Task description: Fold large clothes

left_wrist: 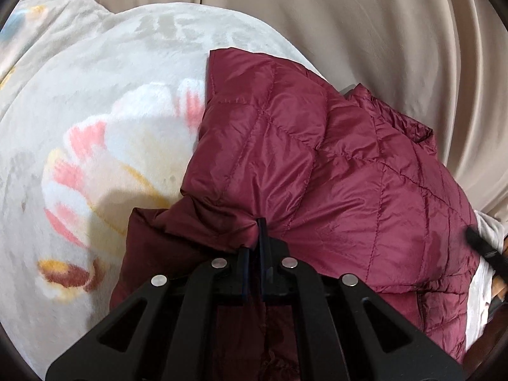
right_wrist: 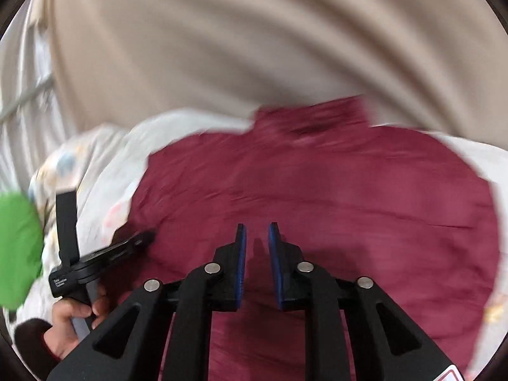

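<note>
The left tongs [left_wrist: 257, 228] are pinching a bunched fold of the maroon quilted jacket [left_wrist: 317, 165], their two blue-edged pads pressed nearly together with the fabric gathering between them. The jacket is lying on a cream blanket [left_wrist: 104, 120] printed with pink and yellow flowers, which is covering the surface beneath; one part of the jacket is doubling over the rest, and a darker lining is showing just below the pinch. Beige curtain folds [left_wrist: 365, 31] are hanging behind.

The right tongs [right_wrist: 256, 231] are standing apart with a clear gap between the blue pads, holding nothing and hovering just over the jacket's broad maroon panel [right_wrist: 317, 190], which is blurring in this view. At the left edge, a hand [right_wrist: 73, 317] is gripping the handle of the left tongs [right_wrist: 149, 236], whose tip is touching the jacket's edge beside something green [right_wrist: 17, 250].
</note>
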Available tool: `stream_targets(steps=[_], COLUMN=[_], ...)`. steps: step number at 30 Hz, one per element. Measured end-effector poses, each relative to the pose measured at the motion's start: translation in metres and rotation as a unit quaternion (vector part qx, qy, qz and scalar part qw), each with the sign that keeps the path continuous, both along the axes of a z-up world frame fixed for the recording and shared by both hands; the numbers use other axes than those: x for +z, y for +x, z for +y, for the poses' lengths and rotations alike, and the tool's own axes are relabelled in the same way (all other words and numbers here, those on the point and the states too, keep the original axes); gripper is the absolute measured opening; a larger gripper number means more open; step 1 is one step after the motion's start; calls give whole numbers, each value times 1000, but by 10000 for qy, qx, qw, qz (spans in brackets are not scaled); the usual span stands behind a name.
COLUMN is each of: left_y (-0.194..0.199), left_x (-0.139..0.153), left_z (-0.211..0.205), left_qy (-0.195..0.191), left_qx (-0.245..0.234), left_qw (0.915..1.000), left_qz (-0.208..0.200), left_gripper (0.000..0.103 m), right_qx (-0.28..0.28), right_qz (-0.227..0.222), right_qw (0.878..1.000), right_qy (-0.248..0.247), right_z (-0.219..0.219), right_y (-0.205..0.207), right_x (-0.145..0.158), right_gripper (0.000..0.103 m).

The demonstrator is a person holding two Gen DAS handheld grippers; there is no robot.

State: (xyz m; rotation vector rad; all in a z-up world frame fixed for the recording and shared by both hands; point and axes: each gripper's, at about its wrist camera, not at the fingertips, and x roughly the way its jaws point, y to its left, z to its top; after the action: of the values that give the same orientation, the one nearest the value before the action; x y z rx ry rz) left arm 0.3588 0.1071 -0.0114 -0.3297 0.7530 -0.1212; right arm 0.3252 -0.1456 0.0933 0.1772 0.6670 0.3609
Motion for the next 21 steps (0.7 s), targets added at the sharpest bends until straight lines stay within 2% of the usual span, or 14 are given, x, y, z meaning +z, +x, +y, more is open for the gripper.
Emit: stream_targets(steps=[2,3,4,6,8,12,14,16,17,18,19,20,21], left_y=[-1,-1,-1,-2,-2,-4,-4,-5,-9,-14,-24,-32,-47], left_x=[-1,-2,-3,-4,-4,-4,-4,-3,-1,3,7,9,14], left_z=[5,7,9,10,11,11,11,12,16,19,25,29,37], left_qy=[-138,-231,-287,-364,-407,-407,-380,-411,-458,-475,-482,-492,-476], left_qx=[-3,-12,-18,-28,-34,-33,-27,-18,-17,-45,-82,-101,-109], left_qw=[9999,9997,9996,9993,9992,9992,9993,9992,9989,9989,9988,9987,9986], left_qz=[-4,-1,-1,-6,-12,-14,-12,2,29,41,71,99,182], left_gripper=[4,4,4,4,4,5,5,5,5,10,25,37,61], right_qx=[-6,-28,-34,-280,-528,-1314,-1647,-1899,-2043,-2021,-1973,-1859,-1755], right_qz=[136,141,145,202,301,440,472,488,468,452,478,524,571], right_qw=[9997,9995,9994,9992,9979,9875,9806,9761,9732,9732,9741,9770,9793], right_qy=[-223,-294,-322,-220,208,754,954,933,945,999,993,908,828], right_z=[15,11,7,-29,-74,-169,-204,-220,-228,-232,-234,-236,-235], right_y=[17,18,19,15,10,-9,-23,-37,-53,-64,-77,-97,-115], right_x=[-16,-22,-27,-39,-48,-62,-68,-67,-64,-62,-59,-58,-58], right_gripper=[8,2,2,0,0,0,0,0,3,16,21,32,40])
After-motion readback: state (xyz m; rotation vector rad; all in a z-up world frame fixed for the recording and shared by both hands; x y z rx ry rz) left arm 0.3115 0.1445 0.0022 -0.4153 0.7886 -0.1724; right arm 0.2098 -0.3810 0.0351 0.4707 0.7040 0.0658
